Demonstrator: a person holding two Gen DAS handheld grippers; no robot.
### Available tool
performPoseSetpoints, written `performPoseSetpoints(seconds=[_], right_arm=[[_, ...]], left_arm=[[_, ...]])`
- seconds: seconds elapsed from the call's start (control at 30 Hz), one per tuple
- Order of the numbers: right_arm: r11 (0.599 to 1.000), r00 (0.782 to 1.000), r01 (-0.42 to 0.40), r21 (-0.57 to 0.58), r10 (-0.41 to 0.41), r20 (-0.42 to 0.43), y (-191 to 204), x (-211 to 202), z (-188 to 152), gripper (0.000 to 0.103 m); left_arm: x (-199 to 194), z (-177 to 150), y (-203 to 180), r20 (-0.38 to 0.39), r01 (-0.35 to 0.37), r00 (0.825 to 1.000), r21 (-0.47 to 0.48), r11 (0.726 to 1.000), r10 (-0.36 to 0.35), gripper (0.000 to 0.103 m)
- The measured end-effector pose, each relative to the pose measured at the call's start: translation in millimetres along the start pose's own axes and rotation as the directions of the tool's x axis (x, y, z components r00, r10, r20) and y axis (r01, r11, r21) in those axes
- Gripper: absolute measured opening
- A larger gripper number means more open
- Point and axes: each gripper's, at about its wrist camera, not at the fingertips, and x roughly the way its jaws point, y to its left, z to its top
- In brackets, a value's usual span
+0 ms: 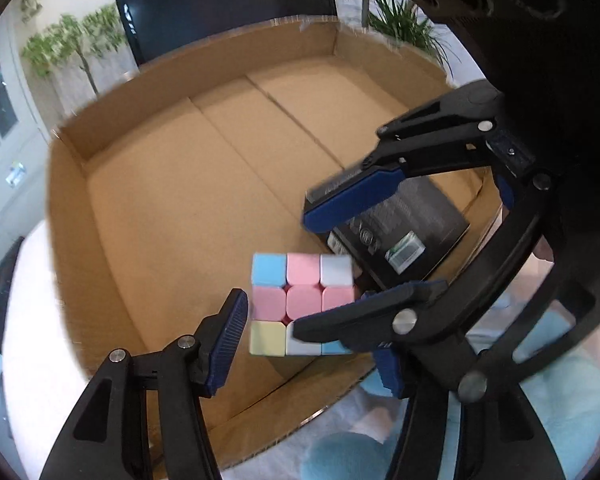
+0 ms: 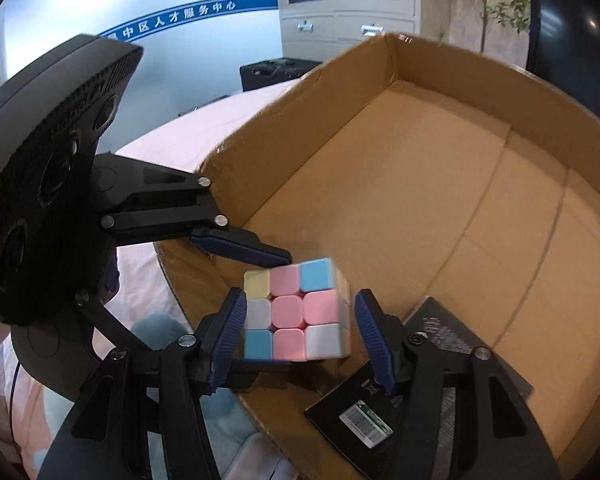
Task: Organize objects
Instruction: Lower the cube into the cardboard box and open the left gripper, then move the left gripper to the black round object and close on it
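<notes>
Jaws half-open, the left gripper (image 1: 304, 316) clamps the pastel plastic puzzle cube (image 2: 294, 314). The right gripper (image 2: 300, 300) straddles it crosswise, its grip unclear. The cube sits centred between both, just inside the brown cardboard box's (image 2: 284, 92) near edge, beside a flat black carton (image 2: 444, 330).

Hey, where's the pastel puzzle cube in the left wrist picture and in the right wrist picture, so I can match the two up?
Left wrist view: the puzzle cube sits low and centre, over the cardboard box floor.
Right wrist view: the cube sits low and centre, between the right gripper fingers.
Shared landmark: the black carton with a barcode label, just right of the cube in both.
</notes>
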Motion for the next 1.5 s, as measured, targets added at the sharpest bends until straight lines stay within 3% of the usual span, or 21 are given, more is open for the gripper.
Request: performPoseSetpoints(seconds=[0.07, 0.23, 0.33, 0.43, 0.53, 0.8, 1.03, 1.17, 1.3, 1.5], right_arm=[[1.000, 0.999, 0.023, 0.000, -0.023, 0.022, 1.9, -18.3, 0.5, 0.057], [0.997, 0.990, 0.073, 0.026, -0.076, 0.115, 8.4, -83.1, -3.0, 0.073], [0.994, 0.978, 0.110, 0.026, -0.113, 0.174, 15.9, -130.3, -15.3, 0.077], [0.990, 0.969, 0.141, 0.026, -0.144, 0.203, 20.3, -164.6, -32.0, 0.078], [0.986, 0.962, 0.154, 0.058, -0.163, 0.221, 18.2, -189.2, -54.7, 0.080], [0.964, 0.961, 0.194, 0.181, -0.224, 0.163, 19.3, -210.1, -145.9, 0.080], [0.937, 0.976, 0.187, 0.296, -0.211, 0.050, 19.7, -181.5, -222.0, 0.080], [0.921, 0.983, 0.159, 0.356, -0.181, 0.030, 9.0, -165.6, -239.5, 0.078], [0.924, 0.992, 0.096, 0.370, -0.121, 0.044, 4.3, -156.7, -245.9, 0.057], [0.935, 0.989, 0.085, 0.346, -0.121, 0.084, 22.9, -165.8, -250.2, 0.057]], left_arm=[[-19.7, 6.3, -2.9, 0.030, -0.031, 0.999, -0.002, 1.000, 0.031, 0.062], [-81.2, 16.2, -28.2, 0.144, -0.043, 0.989, -0.004, 0.999, 0.043, 0.077], [-116.7, 19.3, -65.2, 0.202, -0.025, 0.979, 0.037, 0.999, 0.017, 0.080], [-148.4, 15.6, -113.5, 0.260, 0.027, 0.964, 0.114, 0.993, -0.056, 0.082], [-159.7, 8.4, -151.0, 0.263, 0.040, 0.961, 0.151, 0.988, -0.079, 0.082], [-126.1, -12.4, -220.1, 0.160, 0.154, 0.970, 0.184, 0.971, -0.184, 0.083], [-76.3, -46.3, -257.5, 0.037, 0.208, 0.976, 0.143, 0.968, -0.216, 0.083], [-56.3, -52.3, -265.5, 0.005, 0.222, 0.974, 0.127, 0.967, -0.225, 0.083], [-61.6, -52.1, -264.8, 0.016, 0.247, 0.968, 0.127, 0.961, -0.251, 0.083], [-73.9, -68.8, -262.4, 0.029, 0.226, 0.973, 0.102, 0.969, -0.230, 0.083]])
